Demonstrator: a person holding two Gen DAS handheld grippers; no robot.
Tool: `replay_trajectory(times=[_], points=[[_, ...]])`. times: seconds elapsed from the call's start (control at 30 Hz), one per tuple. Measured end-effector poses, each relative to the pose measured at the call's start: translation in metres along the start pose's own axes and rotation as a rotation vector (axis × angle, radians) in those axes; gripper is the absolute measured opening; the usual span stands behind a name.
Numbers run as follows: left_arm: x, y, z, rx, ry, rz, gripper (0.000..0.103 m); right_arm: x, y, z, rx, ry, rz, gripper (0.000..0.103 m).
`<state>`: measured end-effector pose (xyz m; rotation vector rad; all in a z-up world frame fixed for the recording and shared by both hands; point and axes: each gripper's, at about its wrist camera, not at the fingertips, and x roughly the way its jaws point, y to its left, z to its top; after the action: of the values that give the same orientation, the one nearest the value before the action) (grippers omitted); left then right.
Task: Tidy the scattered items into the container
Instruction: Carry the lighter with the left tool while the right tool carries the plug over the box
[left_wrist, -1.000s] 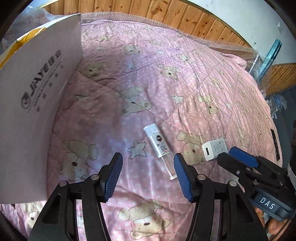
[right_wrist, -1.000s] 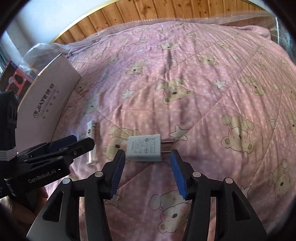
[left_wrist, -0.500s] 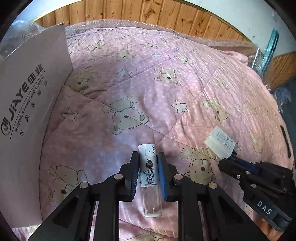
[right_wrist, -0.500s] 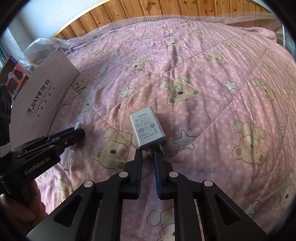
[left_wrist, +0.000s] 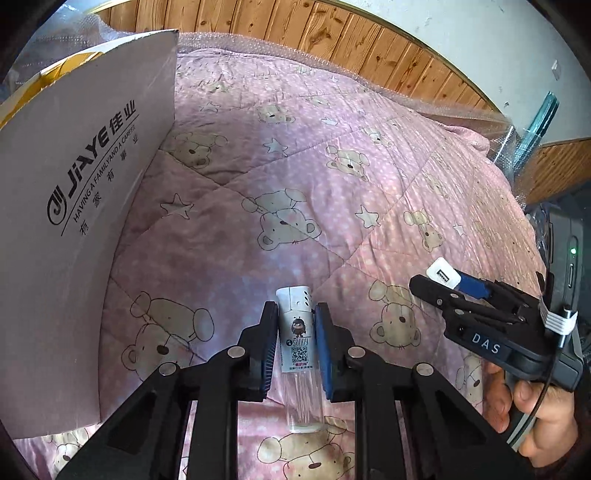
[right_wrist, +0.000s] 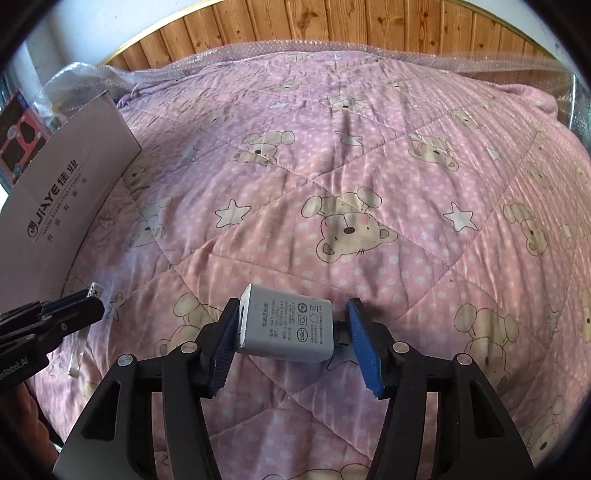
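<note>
A small clear bottle (left_wrist: 297, 343) with a white cap and printed label sits between the blue pads of my left gripper (left_wrist: 296, 312), which is shut on it just above the pink bear quilt (left_wrist: 332, 155). In the right wrist view a white USB charger (right_wrist: 288, 328) lies crosswise in my right gripper (right_wrist: 293, 314), gripped end to end with its prongs against the right pad. The left wrist view shows that charger (left_wrist: 439, 272) at the tip of the right gripper (left_wrist: 439, 284). The white cardboard box (left_wrist: 74, 221) stands to the left, its inside hidden.
The same box (right_wrist: 62, 192) stands at the quilt's left edge in the right wrist view, with my left gripper (right_wrist: 88, 306) below it. A hand (left_wrist: 535, 406) holds the right gripper's handle. Wooden panelling (right_wrist: 332, 26) backs the bed, with bubble wrap along the far edge.
Both grippers stood open around their items a second ago and have since shut on them. The charger has turned from pointing forward to lying crosswise. The box looks closer to the left gripper.
</note>
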<state>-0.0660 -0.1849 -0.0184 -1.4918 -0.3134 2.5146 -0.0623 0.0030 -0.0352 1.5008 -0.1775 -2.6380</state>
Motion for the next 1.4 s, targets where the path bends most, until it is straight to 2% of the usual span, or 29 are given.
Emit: replay_trajectory(times=[0.23,0.43,0.63,0.83,1.13,1.4], points=[[-0.003,-0.002,-0.002,0.005,-0.001,-0.005,0.021,-0.014,-0.015,-0.003,0.086,-0.029,0.029,0.059],[-0.026,-0.013,0.008,0.034,-0.058,-0.009,0.021,-0.049,-0.003,-0.006,0.086,-0.077,0.104,0.059],[-0.06,-0.018,0.019,0.051,-0.124,0.027,0.021,-0.066,0.04,0.001,0.007,-0.09,0.169,0.059],[-0.096,-0.007,0.026,0.025,-0.181,0.041,0.021,-0.087,0.083,0.017,-0.05,-0.12,0.234,0.059],[-0.152,0.029,0.039,-0.055,-0.285,0.024,0.021,-0.118,0.158,0.048,-0.183,-0.181,0.307,0.059],[-0.187,0.079,0.048,-0.157,-0.355,0.031,0.021,-0.135,0.213,0.074,-0.257,-0.221,0.358,0.059]])
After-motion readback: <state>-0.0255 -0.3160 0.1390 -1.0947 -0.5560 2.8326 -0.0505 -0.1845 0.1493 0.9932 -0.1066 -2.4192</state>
